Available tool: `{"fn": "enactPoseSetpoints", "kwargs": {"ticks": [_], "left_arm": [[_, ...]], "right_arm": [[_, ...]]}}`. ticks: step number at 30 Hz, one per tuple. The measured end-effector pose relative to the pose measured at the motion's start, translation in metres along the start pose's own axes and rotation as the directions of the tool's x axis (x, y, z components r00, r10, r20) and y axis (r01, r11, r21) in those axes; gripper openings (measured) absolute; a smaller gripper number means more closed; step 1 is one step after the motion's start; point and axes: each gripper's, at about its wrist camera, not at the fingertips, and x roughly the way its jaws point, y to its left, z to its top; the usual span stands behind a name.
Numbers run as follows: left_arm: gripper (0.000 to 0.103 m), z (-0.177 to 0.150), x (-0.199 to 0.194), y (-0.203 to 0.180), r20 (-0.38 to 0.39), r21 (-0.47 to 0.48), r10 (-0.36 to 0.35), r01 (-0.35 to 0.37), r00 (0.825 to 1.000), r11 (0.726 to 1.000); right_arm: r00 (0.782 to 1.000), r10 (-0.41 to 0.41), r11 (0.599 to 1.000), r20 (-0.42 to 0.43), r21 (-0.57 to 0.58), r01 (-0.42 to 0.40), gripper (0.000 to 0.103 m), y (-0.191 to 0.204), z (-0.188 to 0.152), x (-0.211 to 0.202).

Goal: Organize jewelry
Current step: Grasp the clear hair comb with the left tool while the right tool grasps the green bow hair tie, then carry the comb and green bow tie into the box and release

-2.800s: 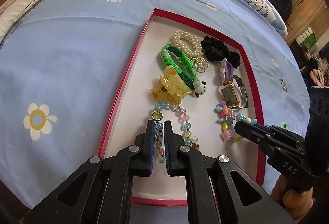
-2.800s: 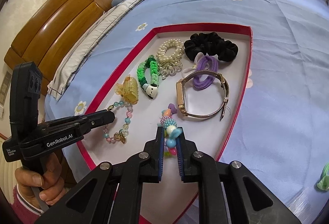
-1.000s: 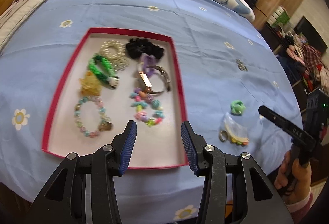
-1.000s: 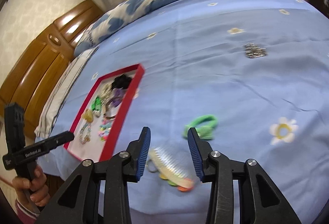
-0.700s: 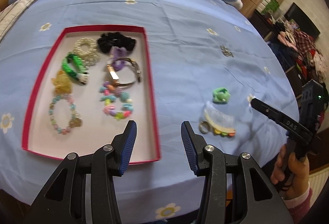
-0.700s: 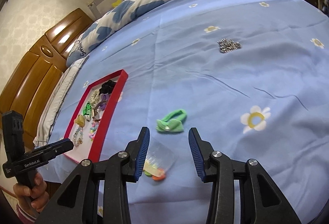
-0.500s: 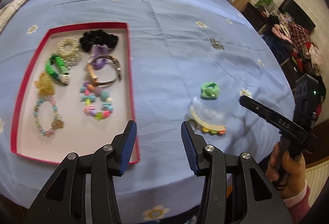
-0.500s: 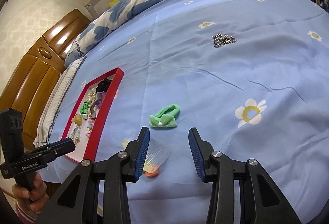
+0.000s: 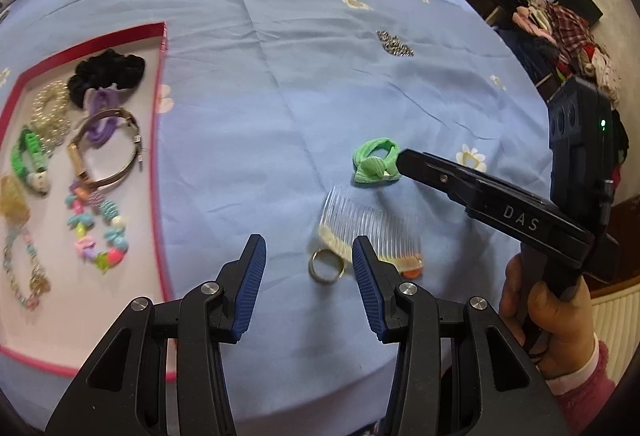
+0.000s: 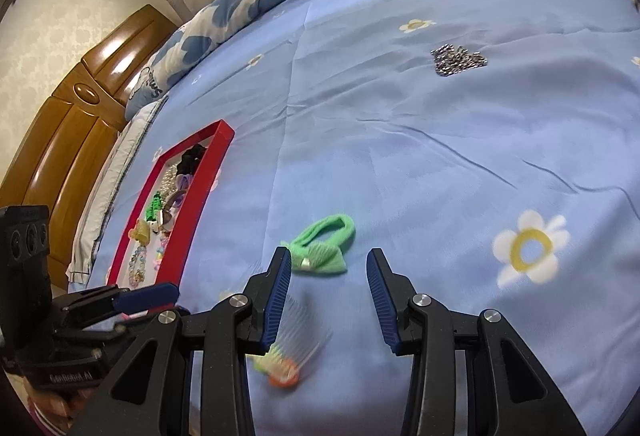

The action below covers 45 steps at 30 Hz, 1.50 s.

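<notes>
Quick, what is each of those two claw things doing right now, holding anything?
Left gripper: open, empty, above a gold ring.
Right gripper: open, empty, near a green fabric hair bow.

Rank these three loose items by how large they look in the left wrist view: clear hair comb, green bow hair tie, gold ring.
1. clear hair comb, largest
2. green bow hair tie
3. gold ring, smallest

The comb lies nearer the camera than the bow, which may widen that gap.

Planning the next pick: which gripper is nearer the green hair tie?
Right. The right gripper has the green hair tie just ahead of its fingers; the left gripper hangs nearer the ring.
</notes>
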Motion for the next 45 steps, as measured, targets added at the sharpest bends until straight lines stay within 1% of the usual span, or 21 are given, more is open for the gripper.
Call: {"fn": "enactPoseSetpoints", "kwargs": {"ticks": [1, 3, 4, 5, 6, 10, 12, 14, 15, 16, 17, 22, 27, 34, 40, 45], "left_arm": [[0.043, 0.001, 0.002, 0.000, -0.006, 0.000, -0.003, 0.003, 1.000, 1.000], [0.044, 0.004, 0.010, -0.001, -0.025, 0.001, -0.013, 0.013, 1.000, 1.000], [0.043, 0.005, 0.013, -0.002, -0.033, 0.004, -0.017, 0.017, 0.999, 1.000], [0.043, 0.006, 0.017, -0.003, -0.042, 0.010, -0.017, 0.018, 0.999, 1.000], [0.043, 0.007, 0.021, -0.005, -0.050, 0.015, -0.018, 0.019, 0.999, 1.000], [0.043, 0.009, 0.030, -0.010, -0.065, 0.031, -0.026, 0.029, 0.998, 0.999], [0.043, 0.011, 0.032, -0.012, -0.065, 0.040, -0.031, 0.034, 0.997, 0.999], [0.037, 0.013, 0.033, -0.013, -0.063, 0.045, -0.042, 0.045, 0.997, 0.998], [0.024, 0.013, 0.033, -0.014, -0.064, 0.050, -0.054, 0.057, 0.996, 0.997], [0.015, 0.013, 0.034, -0.015, -0.067, 0.053, -0.060, 0.064, 0.996, 0.997], [0.015, 0.014, 0.034, -0.016, -0.067, 0.054, -0.068, 0.071, 0.995, 0.996], [0.007, 0.013, 0.021, -0.021, -0.025, 0.064, -0.097, 0.098, 0.995, 0.993], [0.004, 0.013, 0.004, -0.018, 0.020, 0.048, -0.121, 0.120, 0.993, 0.992], [0.003, 0.009, -0.024, 0.002, 0.087, -0.024, -0.147, 0.149, 0.985, 0.988], [0.003, 0.002, -0.049, 0.026, 0.151, -0.085, -0.135, 0.149, 0.979, 0.985], [0.003, -0.006, -0.068, 0.046, 0.198, -0.131, -0.114, 0.142, 0.973, 0.981]], "right_arm": [[1.000, 0.003, 1.000, -0.009, 0.000, -0.003, 0.042, -0.001, 0.003, 0.005], [1.000, 0.009, 1.000, -0.020, 0.004, -0.009, 0.038, -0.002, 0.006, 0.011], [1.000, 0.015, 1.000, -0.026, 0.003, -0.015, 0.034, -0.002, 0.007, 0.015], [0.999, 0.017, 1.000, -0.034, -0.002, -0.017, 0.022, -0.002, 0.007, 0.018], [0.999, 0.016, 1.000, -0.038, -0.004, -0.016, 0.016, -0.002, 0.007, 0.020], [1.000, 0.017, 1.000, -0.023, 0.000, -0.017, 0.009, -0.006, 0.007, 0.018], [1.000, 0.016, 1.000, -0.007, 0.011, -0.016, 0.008, -0.010, 0.006, 0.012], [1.000, 0.018, 0.999, 0.009, 0.027, -0.018, 0.008, -0.015, 0.005, 0.004], [1.000, 0.018, 0.999, 0.016, 0.034, -0.018, 0.008, -0.017, 0.005, 0.000], [1.000, 0.015, 0.999, 0.025, 0.040, -0.016, 0.008, -0.020, 0.004, -0.004], [0.999, 0.011, 0.999, 0.037, 0.048, -0.013, 0.008, -0.023, 0.003, -0.009], [0.997, 0.005, 0.997, 0.071, 0.079, -0.011, 0.008, -0.031, -0.001, -0.025], [0.996, 0.005, 0.997, 0.084, 0.073, -0.011, 0.008, -0.028, -0.005, -0.034], [0.995, 0.025, 0.998, 0.100, 0.046, -0.030, 0.008, -0.012, -0.005, -0.044], [0.995, 0.056, 0.998, 0.087, 0.010, -0.057, 0.008, 0.009, -0.010, -0.042], [0.994, 0.085, 0.996, 0.061, -0.039, -0.083, 0.008, 0.035, -0.016, -0.034]]}}
